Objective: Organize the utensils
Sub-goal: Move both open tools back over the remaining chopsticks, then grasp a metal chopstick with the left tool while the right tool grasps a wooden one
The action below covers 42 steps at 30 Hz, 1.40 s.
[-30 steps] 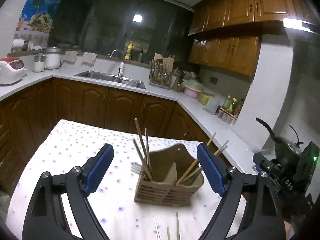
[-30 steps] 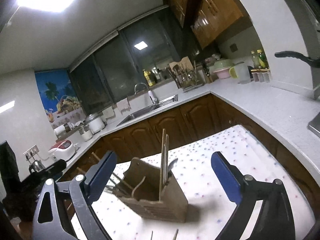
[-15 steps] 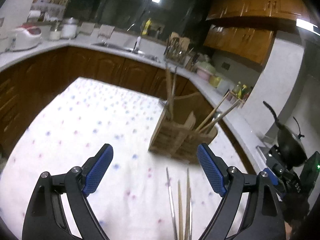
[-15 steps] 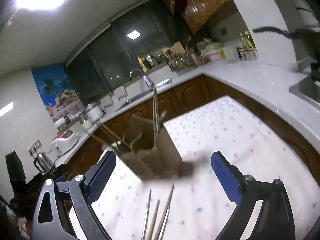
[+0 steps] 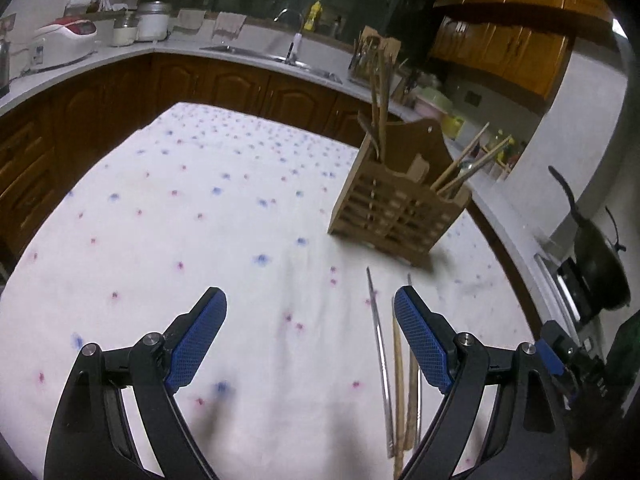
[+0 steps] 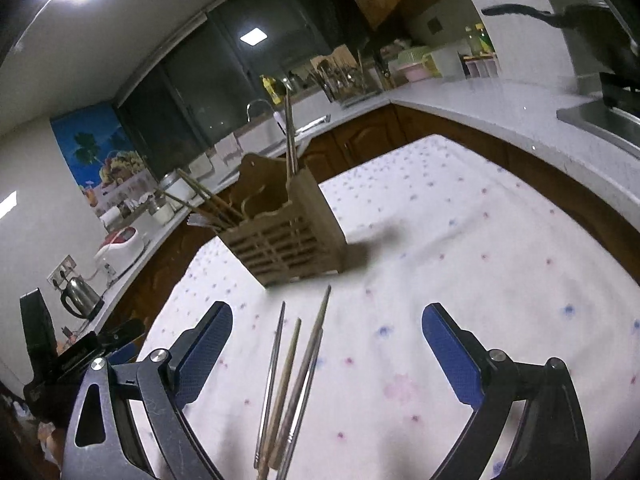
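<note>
We see wooden slatted utensil holder upright on dotted tablecloth, chopsticks standing in left end, more leaning out right. Loose chopsticks, metal and wooden mixed, lie on cloth just in front of holder. Left gripper spread wide, empty; right gripper likewise, straddling loose bundle. Only right view shows kettle; only left shows black wok.

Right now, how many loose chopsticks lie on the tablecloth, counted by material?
Metal chopsticks: 2
Wooden chopsticks: 2
Total: 4, lying side by side in front of the wooden holder; they overlap and the picture is blurred, so the count is slightly unsure.
</note>
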{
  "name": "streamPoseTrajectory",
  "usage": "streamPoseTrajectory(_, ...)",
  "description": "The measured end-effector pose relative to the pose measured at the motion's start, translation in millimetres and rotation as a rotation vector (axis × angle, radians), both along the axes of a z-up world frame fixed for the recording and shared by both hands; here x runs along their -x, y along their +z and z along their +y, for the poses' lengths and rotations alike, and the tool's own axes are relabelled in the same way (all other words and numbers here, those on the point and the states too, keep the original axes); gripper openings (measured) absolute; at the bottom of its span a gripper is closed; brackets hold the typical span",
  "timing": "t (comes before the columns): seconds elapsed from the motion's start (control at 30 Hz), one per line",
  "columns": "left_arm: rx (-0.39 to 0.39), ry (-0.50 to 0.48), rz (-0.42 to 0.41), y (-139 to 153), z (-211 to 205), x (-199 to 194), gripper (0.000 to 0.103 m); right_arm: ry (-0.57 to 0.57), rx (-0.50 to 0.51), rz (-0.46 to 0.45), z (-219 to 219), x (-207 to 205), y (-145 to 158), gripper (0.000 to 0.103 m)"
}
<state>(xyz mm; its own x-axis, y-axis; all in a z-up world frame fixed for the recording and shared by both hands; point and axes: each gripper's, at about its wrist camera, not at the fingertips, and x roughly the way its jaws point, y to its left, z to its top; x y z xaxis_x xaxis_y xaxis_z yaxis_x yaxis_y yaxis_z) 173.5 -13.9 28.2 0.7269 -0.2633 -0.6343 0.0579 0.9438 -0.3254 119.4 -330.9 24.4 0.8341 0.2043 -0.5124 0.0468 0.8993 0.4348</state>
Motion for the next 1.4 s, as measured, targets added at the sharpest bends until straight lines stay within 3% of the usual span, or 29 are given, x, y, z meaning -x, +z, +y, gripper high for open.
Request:
streamPoseTrajectory(0.5, -0.066, -0.052, 0.097, -22.8, -23.8, -7.6, 0.088, -0.040, -0.009, 0.060, -11.6, 4.8, -16.7, 0.097)
streamPoseTrajectory(0.8, -0.139, -0.145, 0.155, -40.5, -70.9, -42.1, 0.086, -0.047, -0.003, 0.072, -15.4, 1.9, -19.5, 0.096)
streamPoseTrajectory(0.9, -0.189, -0.180, 0.171, -50.8, -91.5, -55.0, 0.073, -0.057, -0.001, 0.077, -19.2, 1.8, -20.7, 0.096)
streamPoseTrajectory(1.03, -0.247, -0.229, 0.245, -72.9, -110.6, -67.9, 0.045, -0.072, 0.002, 0.081, -24.6, 1.2, -19.3, 0.096)
streamPoseTrajectory(1.2, -0.364, -0.272, 0.176, -75.4, -110.5, -46.1, 0.039, -0.066, 0.008, 0.081, -24.7, -0.2, -17.6, 0.092)
streamPoseTrajectory(1.4, -0.353, -0.303, 0.161, -76.2, -67.3, -23.2, 0.032, 0.019, 0.039, 0.145, -2.6, -13.2, -29.6, 0.074)
